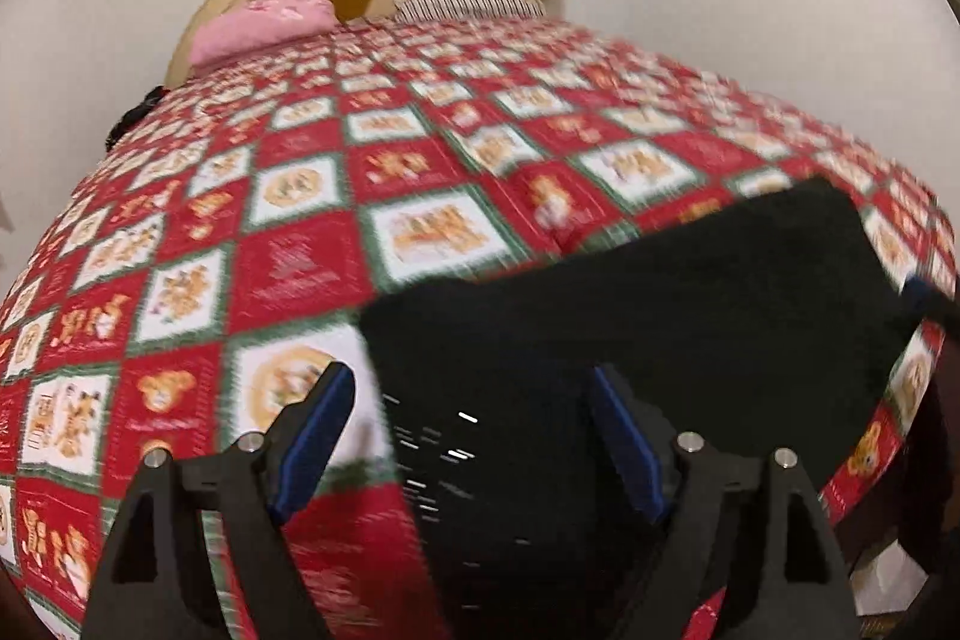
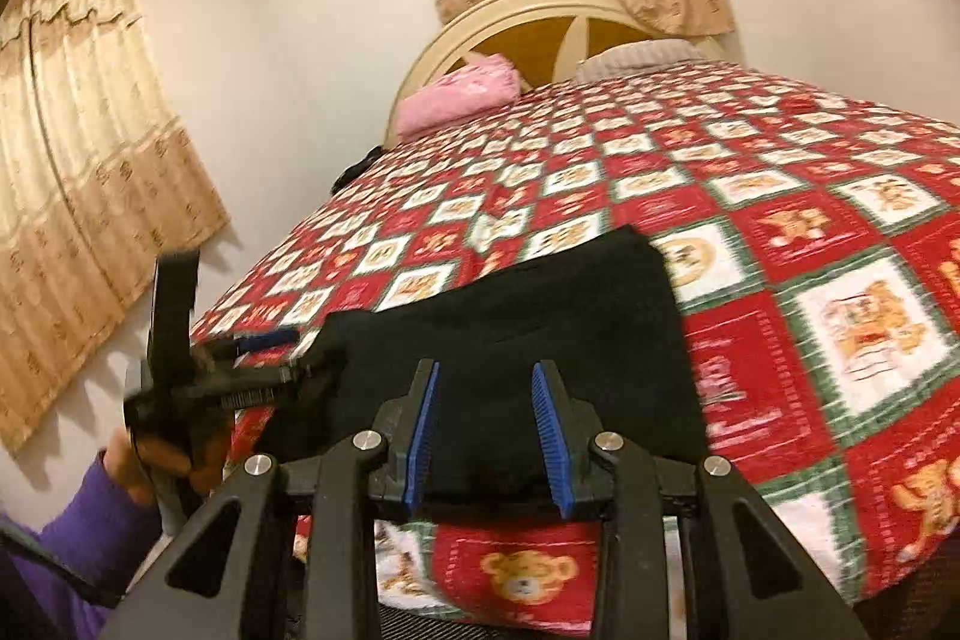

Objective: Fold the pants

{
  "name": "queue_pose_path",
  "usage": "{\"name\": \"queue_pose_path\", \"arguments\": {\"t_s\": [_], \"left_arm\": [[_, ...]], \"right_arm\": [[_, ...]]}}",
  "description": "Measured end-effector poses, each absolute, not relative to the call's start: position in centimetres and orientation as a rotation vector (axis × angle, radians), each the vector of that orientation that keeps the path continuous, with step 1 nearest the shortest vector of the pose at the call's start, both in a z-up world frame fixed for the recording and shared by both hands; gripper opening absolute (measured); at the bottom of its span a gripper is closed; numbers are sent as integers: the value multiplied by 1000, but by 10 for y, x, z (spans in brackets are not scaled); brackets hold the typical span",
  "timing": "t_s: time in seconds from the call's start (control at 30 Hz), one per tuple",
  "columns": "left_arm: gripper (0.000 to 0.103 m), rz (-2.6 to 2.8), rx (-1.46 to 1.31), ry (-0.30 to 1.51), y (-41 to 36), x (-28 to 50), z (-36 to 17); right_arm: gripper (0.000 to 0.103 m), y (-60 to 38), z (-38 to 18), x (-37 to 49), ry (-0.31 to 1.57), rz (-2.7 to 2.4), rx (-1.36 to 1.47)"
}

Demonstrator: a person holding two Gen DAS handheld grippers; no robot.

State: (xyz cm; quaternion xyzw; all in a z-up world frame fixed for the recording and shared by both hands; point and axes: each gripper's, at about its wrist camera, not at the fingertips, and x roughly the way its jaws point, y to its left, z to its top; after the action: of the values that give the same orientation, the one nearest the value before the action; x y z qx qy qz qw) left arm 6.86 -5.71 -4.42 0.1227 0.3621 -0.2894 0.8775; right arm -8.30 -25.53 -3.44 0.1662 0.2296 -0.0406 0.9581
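Observation:
Black pants (image 1: 648, 304) lie folded in a flat block on the near edge of the bed; they also show in the right wrist view (image 2: 528, 328). My left gripper (image 1: 474, 388) is open at the pants' left edge, its right finger over the cloth, its left finger over the quilt. It also shows from the side in the right wrist view (image 2: 273, 355), at the pants' left corner. My right gripper (image 2: 486, 388) is open, its jaws apart over the near edge of the pants. Whether either touches the cloth I cannot tell.
The bed is covered by a red, white and green teddy-bear quilt (image 2: 840, 250). A pink pillow (image 2: 456, 97) and a striped pillow (image 1: 468, 4) lie by the rounded headboard (image 2: 540, 10). Beige curtains (image 2: 78, 184) hang on the left wall. The bed edge drops off near me.

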Motion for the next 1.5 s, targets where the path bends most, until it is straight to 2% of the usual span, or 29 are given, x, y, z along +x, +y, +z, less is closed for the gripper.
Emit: {"name": "queue_pose_path", "arguments": {"t_s": [0.57, 0.63, 0.7, 0.73, 0.97, 1.5], "left_arm": [[95, -572, 159, 838, -54, 68, -58], [96, -568, 152, 844, -54, 68, -59], [96, -565, 149, 848, -53, 67, -60], [96, -564, 148, 849, -53, 67, -60], [98, -556, 133, 856, -51, 64, -62], [98, -560, 107, 838, -39, 38, -64]], "right_arm": [[34, -265, -39, -86, 476, -144, 365], [38, -267, -38, -86, 471, -164, 363], [55, -272, -38, -90, 455, -197, 378], [56, -274, -38, -91, 448, -204, 386], [57, -289, -41, -94, 456, -209, 454], [57, -297, -37, -99, 469, -290, 376]]}}
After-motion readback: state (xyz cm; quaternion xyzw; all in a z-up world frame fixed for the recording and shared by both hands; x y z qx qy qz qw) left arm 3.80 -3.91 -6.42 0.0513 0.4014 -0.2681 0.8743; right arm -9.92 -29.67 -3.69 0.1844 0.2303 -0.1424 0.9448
